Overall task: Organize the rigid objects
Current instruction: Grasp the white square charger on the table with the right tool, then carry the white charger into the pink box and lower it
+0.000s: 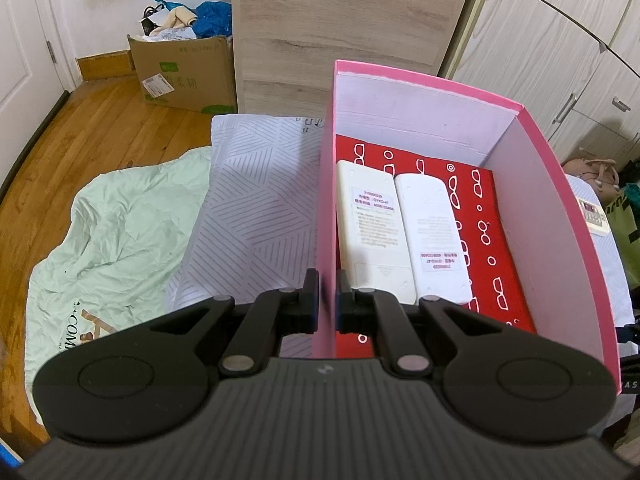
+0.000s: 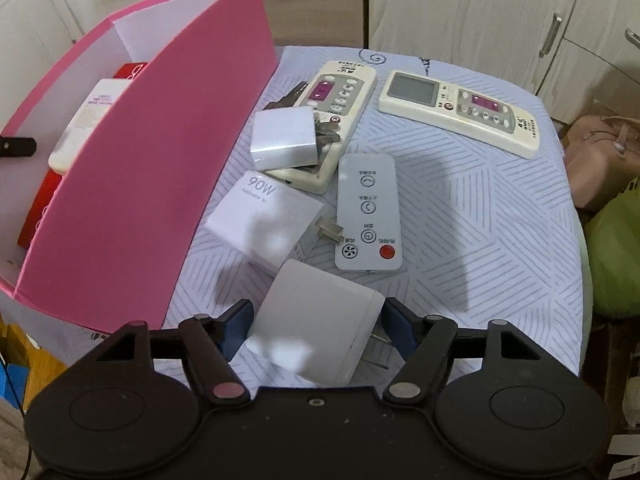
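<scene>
My left gripper (image 1: pixel 328 294) is shut on the left wall of the pink box (image 1: pixel 325 200). Inside the box two white remotes (image 1: pixel 372 228) lie face down, side by side, on a red patterned case (image 1: pixel 486 240). The box also shows in the right wrist view (image 2: pixel 160 152). My right gripper (image 2: pixel 316 330) straddles a white charger (image 2: pixel 316 326); its blue pads sit at the charger's sides, and contact is unclear. On the table lie a 90W charger (image 2: pixel 264 220), a smaller charger (image 2: pixel 282 138), a grey remote (image 2: pixel 368 212) and two cream remotes (image 2: pixel 340 96) (image 2: pixel 460 110).
The table has a striped pale cloth (image 2: pixel 480 240). A mint green cloth (image 1: pixel 112 232) hangs at the left. A cardboard box (image 1: pixel 184 68) stands on the wooden floor. Wooden cabinets (image 1: pixel 560 40) stand behind. Bags (image 2: pixel 600 160) lie at the right.
</scene>
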Tool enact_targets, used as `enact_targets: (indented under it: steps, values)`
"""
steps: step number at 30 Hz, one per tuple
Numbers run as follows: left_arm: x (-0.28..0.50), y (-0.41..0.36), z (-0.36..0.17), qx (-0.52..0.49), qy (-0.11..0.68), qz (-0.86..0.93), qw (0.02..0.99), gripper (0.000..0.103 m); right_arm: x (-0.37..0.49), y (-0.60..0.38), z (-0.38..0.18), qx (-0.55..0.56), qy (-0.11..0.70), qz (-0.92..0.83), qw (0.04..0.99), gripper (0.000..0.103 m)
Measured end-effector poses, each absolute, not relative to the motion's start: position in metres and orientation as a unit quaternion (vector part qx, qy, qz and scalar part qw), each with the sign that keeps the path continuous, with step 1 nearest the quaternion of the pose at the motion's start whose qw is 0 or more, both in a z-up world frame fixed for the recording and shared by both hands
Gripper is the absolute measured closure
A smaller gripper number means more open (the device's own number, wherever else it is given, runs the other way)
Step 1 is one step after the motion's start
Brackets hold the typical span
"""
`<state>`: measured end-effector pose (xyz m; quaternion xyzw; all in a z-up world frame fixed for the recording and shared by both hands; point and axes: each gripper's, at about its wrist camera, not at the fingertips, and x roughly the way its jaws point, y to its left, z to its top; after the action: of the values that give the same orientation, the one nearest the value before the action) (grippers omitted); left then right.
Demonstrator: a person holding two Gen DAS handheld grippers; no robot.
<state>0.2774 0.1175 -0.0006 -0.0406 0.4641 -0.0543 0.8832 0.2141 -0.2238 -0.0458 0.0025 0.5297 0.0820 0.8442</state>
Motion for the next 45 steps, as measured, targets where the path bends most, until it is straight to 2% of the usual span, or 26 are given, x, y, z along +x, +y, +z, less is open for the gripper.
enact_targets:
  steps: [16, 24, 29, 35, 40, 45]
  values:
    - [0.276, 0.121, 0.0, -0.048, 0.466, -0.056, 0.882, 0.097, 0.2, -0.241, -0.021, 0.04, 0.484, 0.093, 0.869, 0.029]
    - [0.276, 0.123, 0.0, -0.044, 0.466, -0.056, 0.882, 0.097, 0.177, -0.241, 0.04, 0.094, 0.372, 0.154, 0.911, 0.029]
    - [0.275, 0.125, -0.001, -0.051, 0.466, -0.059, 0.881, 0.097, 0.167, -0.208, 0.086, 0.105, 0.331, 0.242, 0.906, 0.029]
    - [0.279, 0.129, 0.0, -0.066, 0.473, -0.062, 0.877, 0.096, 0.196, -0.142, 0.09, 0.107, 0.396, 0.314, 0.856, 0.029]
    - [0.279, 0.131, 0.0, -0.071, 0.472, -0.068, 0.876, 0.096, 0.228, -0.107, 0.057, 0.082, 0.442, 0.299, 0.842, 0.029]
    - [0.282, 0.138, -0.002, -0.096, 0.477, -0.077, 0.87, 0.094, 0.251, -0.094, 0.025, 0.111, 0.487, 0.293, 0.815, 0.029]
